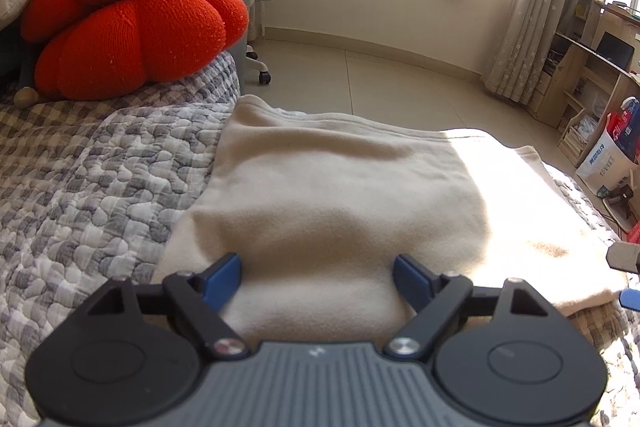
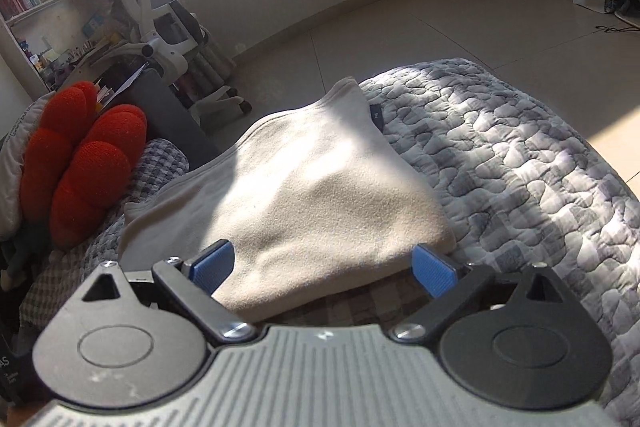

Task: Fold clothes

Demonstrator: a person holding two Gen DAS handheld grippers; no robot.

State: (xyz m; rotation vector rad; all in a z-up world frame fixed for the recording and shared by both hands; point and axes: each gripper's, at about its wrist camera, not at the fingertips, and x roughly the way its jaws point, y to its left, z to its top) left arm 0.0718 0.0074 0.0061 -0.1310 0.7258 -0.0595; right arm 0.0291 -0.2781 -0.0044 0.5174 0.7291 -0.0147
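Cream fleece garment point(image 1: 340, 187): folded into a flat rectangle, lying on the grey-and-white quilted bedspread point(image 1: 100, 179); centre of frame in both wrist views, part sunlit. A small dark label point(image 2: 376, 115) shows at its far corner in the right view.

Left gripper point(image 1: 317, 279): jaws wide apart over the garment's near edge, blue pads point(image 1: 224, 279) clear of the cloth, nothing gripped.

Right gripper point(image 2: 324, 267): jaws wide apart above the garment's near corner, empty.

Red knitted cushion point(image 1: 132, 11): upper left, on the bed.

White office chair point(image 2: 160, 15): upper left, on the tiled floor point(image 1: 380, 79).

Curtains point(image 1: 532, 27): upper right.
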